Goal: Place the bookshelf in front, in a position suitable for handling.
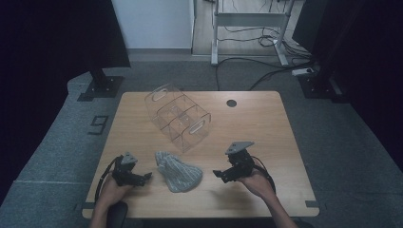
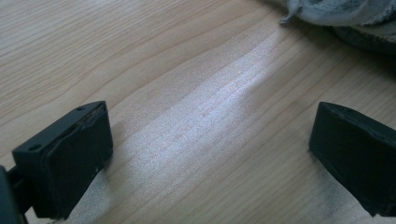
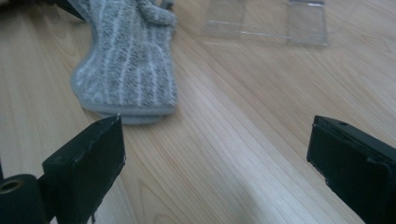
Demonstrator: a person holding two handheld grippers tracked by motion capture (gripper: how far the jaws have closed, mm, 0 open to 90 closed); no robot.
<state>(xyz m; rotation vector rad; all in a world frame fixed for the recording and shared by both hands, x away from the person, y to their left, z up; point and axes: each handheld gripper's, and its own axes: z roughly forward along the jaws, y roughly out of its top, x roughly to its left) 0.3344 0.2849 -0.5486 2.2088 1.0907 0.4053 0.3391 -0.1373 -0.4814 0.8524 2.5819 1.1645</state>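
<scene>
Left side, high view: the left hand-held gripper [image 1: 142,177] rests low on the desk [image 1: 266,123] at about 7 o'clock, held in the person's left hand [image 1: 111,190], its tips pointing toward 3 o'clock at the sock. In the left gripper view its jaws stand well apart with bare wood grain between them; nothing is clamped. The grey fabric edge of the sock [image 2: 345,18] sits at the 1 o'clock corner of that view, apart from both jaws.

Centre: a grey striped sock [image 1: 179,172] lies crumpled and flat on the desk near the front edge, between the two hand-held grippers and touching neither. Behind it, toward 12 o'clock, a clear plastic organiser [image 1: 178,118] with divided compartments lies tipped on its side; its near corner is just beyond the sock, and whether they touch cannot be told.

Right side: the right hand-held gripper [image 1: 217,175] sits at about 5 o'clock on the desk, held in the right hand [image 1: 256,183], a grey three-cornered plate on top, tips pointing toward 9 o'clock at the sock. In the right gripper view the jaws are spread wide and empty; the sock [image 3: 126,65] lies ahead at 11 o'clock, its cuff end near the left jaw but apart from it, and the organiser [image 3: 266,21] shows at 1 o'clock.
</scene>
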